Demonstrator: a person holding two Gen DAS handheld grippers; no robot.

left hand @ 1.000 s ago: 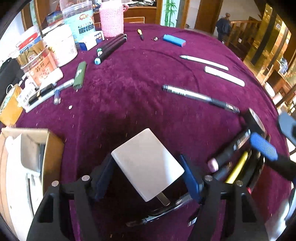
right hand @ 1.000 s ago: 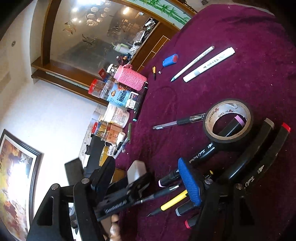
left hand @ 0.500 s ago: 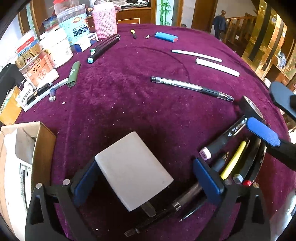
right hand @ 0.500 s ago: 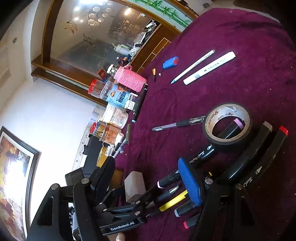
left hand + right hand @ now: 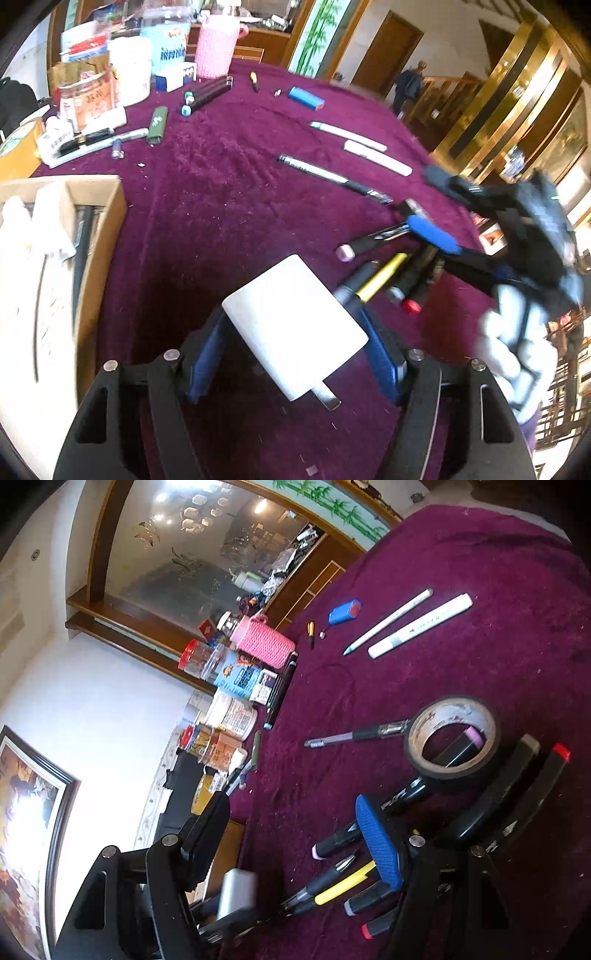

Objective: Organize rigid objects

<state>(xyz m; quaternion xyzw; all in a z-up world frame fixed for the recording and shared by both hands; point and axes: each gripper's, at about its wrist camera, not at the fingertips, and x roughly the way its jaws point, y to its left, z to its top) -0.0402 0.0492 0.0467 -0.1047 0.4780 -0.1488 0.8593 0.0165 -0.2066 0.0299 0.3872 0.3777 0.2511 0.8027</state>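
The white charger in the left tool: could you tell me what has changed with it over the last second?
The left tool opened around the white charger half a second ago and has now closed on it again, lifting it toward the cardboard box. The right tool stays open over the marker pile; pens unchanged.

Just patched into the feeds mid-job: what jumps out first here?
The white charger, clamped between the left gripper pads above the purple tablecloth, fills the left wrist view. To its right lies a bunch of markers, with the open right gripper over them. A black tape roll sits just beyond, and a cardboard box is at the left edge.
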